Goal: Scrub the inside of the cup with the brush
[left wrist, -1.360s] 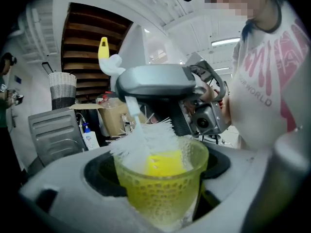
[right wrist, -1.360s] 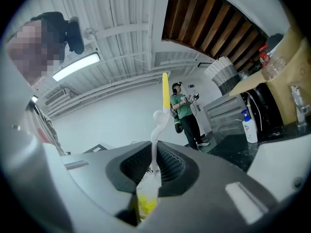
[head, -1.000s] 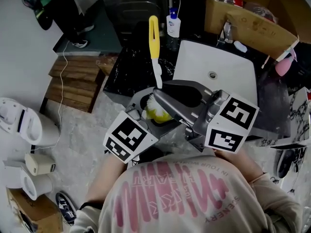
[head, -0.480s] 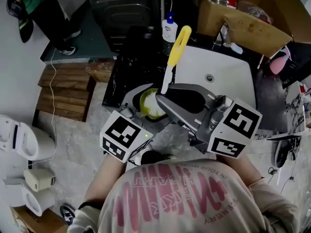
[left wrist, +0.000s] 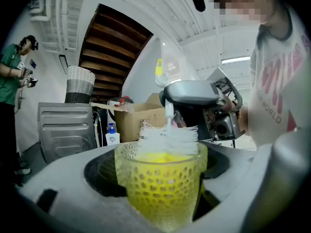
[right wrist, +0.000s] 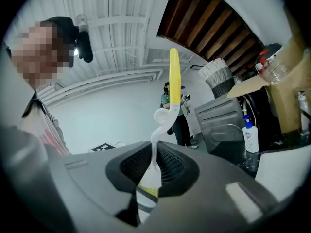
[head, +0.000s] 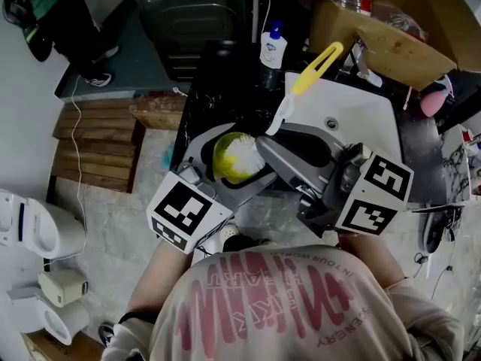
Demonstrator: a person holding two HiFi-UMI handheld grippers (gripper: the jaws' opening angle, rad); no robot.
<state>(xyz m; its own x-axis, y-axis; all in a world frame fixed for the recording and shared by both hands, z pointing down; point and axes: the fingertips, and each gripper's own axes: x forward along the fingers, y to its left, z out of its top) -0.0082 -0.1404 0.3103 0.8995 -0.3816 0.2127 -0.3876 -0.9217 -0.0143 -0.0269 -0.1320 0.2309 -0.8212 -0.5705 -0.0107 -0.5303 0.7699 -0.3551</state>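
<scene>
- Head view: the left hand-held gripper is clamped on a yellow cup at frame centre, over the edge of a black counter. The right hand-held gripper grips the brush. Its white bristles sit in the cup's mouth and its yellow handle slants to the upper right. A white sink lies right of centre, with a soap bottle and a cardboard box above it. A wooden pallet rests on the grey floor at left.
- Left gripper view: both jaws press the honeycomb-patterned cup, low in the centre. The bristles rise just above its rim. Behind stand a grey cabinet and a woven basket, under wooden slats.
- Right gripper view: the jaws are closed on the brush's white stem, and the yellow handle points upward. A person in green stands at centre, well behind it.
</scene>
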